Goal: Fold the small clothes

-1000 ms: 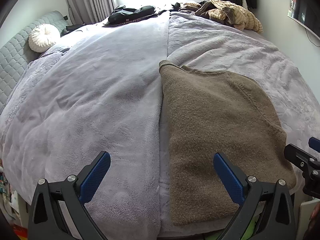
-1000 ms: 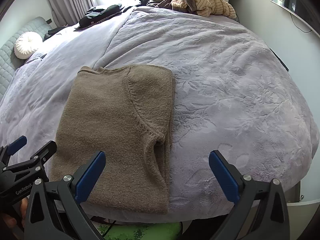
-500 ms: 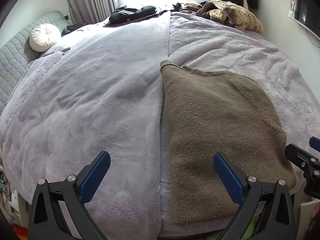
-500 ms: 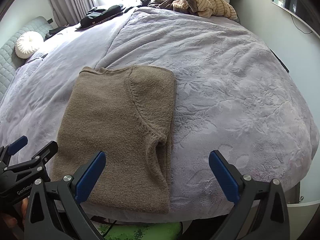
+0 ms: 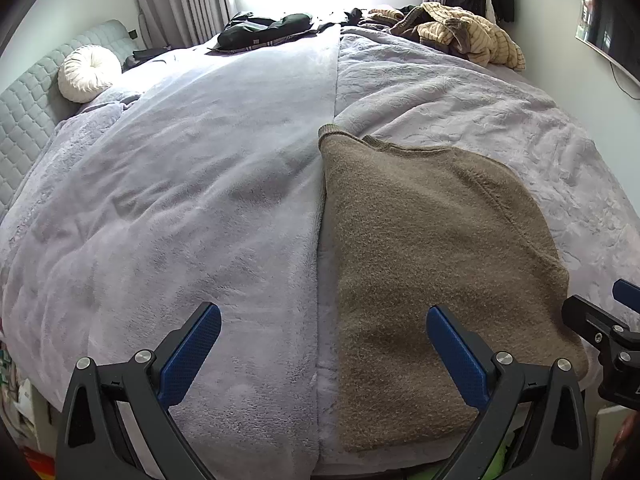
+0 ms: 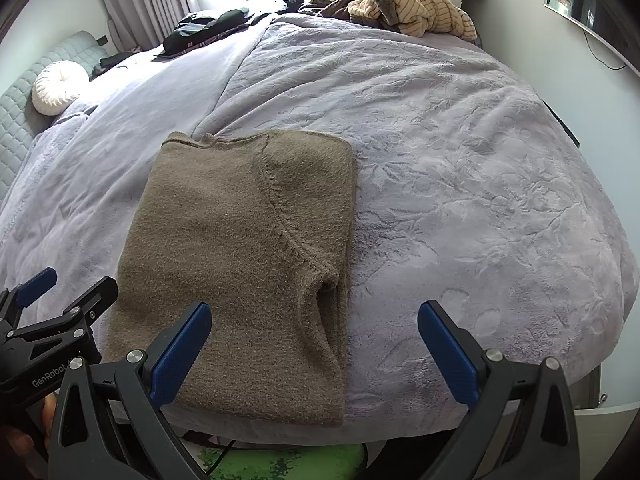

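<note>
Nearest of all, the left tongs hang released above the near edge of the bed, their blue pads spread wide with nothing between them, one pad over bare blanket and the other over the near left part of the brown sweater. The right tongs are likewise released and empty, straddling the sweater's near right corner. The sweater lies flat on the lilac blanket, its near hem reaching the bed's edge, already folded lengthwise into a long panel; along its right side a sleeve is tucked in and the layers stack into a thick lip. It looks like a soft, fuzzy knit, light but bulky, so it will likely sag and stretch if lifted by one point, and the plush blanket beneath should grip it enough that dragging would rumple it. The best hold seems to be the two near corners of the hem, each pinch taking every layer at once, the right one catching the tucked sleeve so it does not slip out, then carrying the hem over toward the far collar edge. Beyond the sweater, the blanket's centre seam runs toward a heap of striped clothes to the far right, dark garments to the far left, and a round white cushion farther left.
</note>
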`<state>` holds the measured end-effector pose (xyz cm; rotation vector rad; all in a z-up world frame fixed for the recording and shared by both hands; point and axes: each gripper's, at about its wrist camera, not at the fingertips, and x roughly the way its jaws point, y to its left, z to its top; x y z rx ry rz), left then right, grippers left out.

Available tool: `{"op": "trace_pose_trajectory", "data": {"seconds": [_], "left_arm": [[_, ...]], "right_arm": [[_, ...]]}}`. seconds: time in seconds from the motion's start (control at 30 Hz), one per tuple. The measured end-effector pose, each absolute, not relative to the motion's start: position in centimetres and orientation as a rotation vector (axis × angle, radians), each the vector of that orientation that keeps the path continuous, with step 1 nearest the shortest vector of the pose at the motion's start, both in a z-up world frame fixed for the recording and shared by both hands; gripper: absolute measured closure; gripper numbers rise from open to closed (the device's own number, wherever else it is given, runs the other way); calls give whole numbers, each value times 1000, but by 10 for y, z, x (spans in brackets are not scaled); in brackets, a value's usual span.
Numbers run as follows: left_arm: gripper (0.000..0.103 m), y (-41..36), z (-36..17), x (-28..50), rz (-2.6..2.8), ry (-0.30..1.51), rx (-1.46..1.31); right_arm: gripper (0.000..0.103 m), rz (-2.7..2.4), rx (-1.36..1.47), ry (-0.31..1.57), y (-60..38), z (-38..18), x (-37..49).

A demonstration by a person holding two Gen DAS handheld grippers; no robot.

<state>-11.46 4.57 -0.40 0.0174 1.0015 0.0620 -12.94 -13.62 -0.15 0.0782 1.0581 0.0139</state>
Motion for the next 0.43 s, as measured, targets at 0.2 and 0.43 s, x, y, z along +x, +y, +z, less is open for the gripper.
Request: {"op": "trace_pose_trajectory", "data": {"seconds": [0.2,0.43], "left_arm": [[0,45,-1,-117,49,964,16],[0,44,0,-115,49,968,23]], "right_arm": [[0,15,80,1062,-135,-3,-129],[0,17,80,1063,-137,-5,-128]]}}
